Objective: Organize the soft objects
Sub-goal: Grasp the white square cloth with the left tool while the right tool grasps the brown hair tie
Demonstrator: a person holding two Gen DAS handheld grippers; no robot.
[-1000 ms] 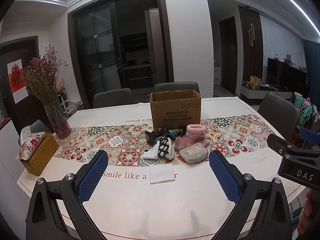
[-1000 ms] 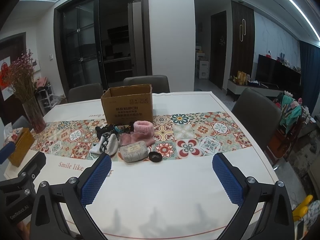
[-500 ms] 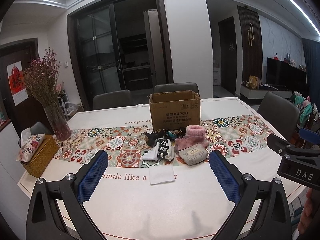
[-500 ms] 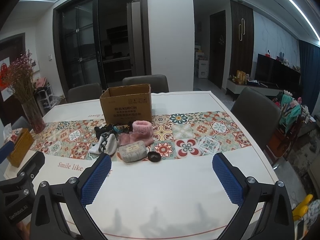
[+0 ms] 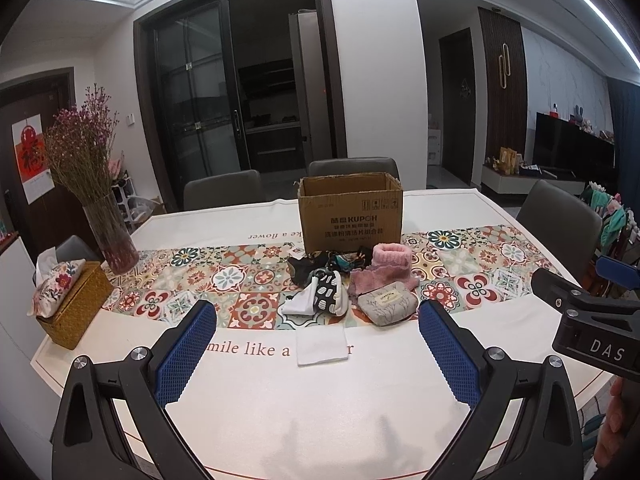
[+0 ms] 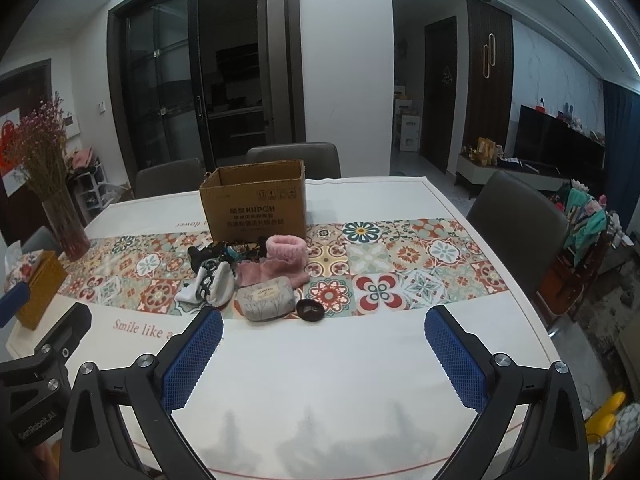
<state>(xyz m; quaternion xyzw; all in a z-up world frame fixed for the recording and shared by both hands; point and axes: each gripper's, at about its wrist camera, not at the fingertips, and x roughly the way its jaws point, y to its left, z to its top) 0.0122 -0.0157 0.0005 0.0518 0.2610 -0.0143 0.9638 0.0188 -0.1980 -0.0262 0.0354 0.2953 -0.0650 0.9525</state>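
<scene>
Left gripper (image 5: 318, 338): jaws spread wide, holding nothing, above the counter's near edge.
Right gripper (image 6: 324, 344): jaws spread wide, holding nothing.
Soft objects: pink sock (image 5: 386, 270), grey pouch (image 5: 387, 303), patterned socks (image 5: 320, 296), clustered mid-counter (image 5: 320, 412) just before the cardboard box (image 5: 350, 214).
White cloth (image 5: 321, 345): apart, nearer the near edge.

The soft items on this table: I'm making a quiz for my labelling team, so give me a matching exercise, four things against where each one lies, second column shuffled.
Things:
1. cardboard box
2. grey pouch
3. white folded cloth
4. glass vase

Places:
A. alone on the plain white part of the tablecloth, nearest the camera
B. far left, holding dried flowers
C. behind the pile, open at the top
D. at the front of the pile, just before the pink knitted piece

Pairs: 1-C, 2-D, 3-A, 4-B
</scene>
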